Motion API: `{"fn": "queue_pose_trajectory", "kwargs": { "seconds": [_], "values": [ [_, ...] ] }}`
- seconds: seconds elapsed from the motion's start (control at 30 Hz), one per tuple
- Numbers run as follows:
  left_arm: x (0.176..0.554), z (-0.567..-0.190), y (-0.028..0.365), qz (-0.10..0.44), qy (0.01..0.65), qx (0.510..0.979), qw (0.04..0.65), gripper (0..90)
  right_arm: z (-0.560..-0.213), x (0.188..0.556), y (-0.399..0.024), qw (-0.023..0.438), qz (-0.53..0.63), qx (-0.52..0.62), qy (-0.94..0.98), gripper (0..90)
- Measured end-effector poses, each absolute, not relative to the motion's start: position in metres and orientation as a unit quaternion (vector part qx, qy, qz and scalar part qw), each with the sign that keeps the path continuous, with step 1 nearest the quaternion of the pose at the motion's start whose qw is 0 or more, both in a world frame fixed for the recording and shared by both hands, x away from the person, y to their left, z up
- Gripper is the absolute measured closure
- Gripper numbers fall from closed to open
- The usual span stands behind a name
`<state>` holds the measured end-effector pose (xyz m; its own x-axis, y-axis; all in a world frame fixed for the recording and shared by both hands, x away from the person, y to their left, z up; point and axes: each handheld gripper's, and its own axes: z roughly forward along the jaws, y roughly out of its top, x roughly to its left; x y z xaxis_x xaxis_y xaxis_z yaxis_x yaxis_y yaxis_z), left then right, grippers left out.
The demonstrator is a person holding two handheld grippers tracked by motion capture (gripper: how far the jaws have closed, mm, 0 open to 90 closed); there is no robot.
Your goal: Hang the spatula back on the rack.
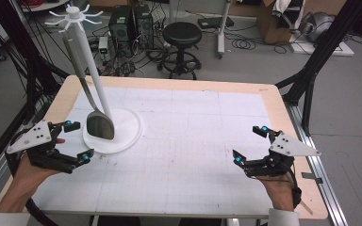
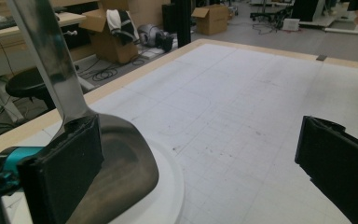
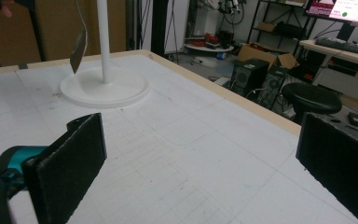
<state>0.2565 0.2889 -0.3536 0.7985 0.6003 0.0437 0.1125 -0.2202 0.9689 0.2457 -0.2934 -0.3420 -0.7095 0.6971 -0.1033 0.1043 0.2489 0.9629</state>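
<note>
Nearest the lens in the left gripper view, one black pad of the left claw (image 1: 74, 140) overlaps the metal spatula (image 2: 116, 172), whose blade hangs low over the round white base of the stand (image 1: 127, 132). The jaws are spread wide, one pad by the neck of the blade and the other well off over the desk (image 1: 193, 141); whether the near pad actually touches the steel cannot be told from this angle. In the high view the spatula hangs from one of the radial hooks at the top of the stand, its long flat handle running down alongside the slanted white pole. The right claw (image 1: 249, 143) rests over the right part of the desk, jaws likewise spread and holding nothing, well apart from the stand.

Handling, as judged: the spatula looks like polished steel, stiff, moderately light and slippery. It will likely swing on its hook if nudged. The flat handle just above the blade offers the best hold, pads pressed on its two broad faces; the curved blade itself would tend to slide out.
</note>
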Motion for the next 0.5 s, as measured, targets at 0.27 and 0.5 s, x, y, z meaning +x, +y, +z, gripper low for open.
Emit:
{"fn": "queue_pose_trajectory", "kwargs": {
  "seconds": [0.27,0.5],
  "values": [
    [0.254,-0.356,0.298,0.213,0.244,0.744,0.584,1.7,-0.344,0.246,-0.292,0.267,0.552,0.268,0.744,0.8],
    [0.254,-0.357,0.303,0.215,0.249,0.74,0.586,1.7,-0.345,0.246,-0.291,0.264,0.55,0.27,0.745,0.8]
  ]
}}
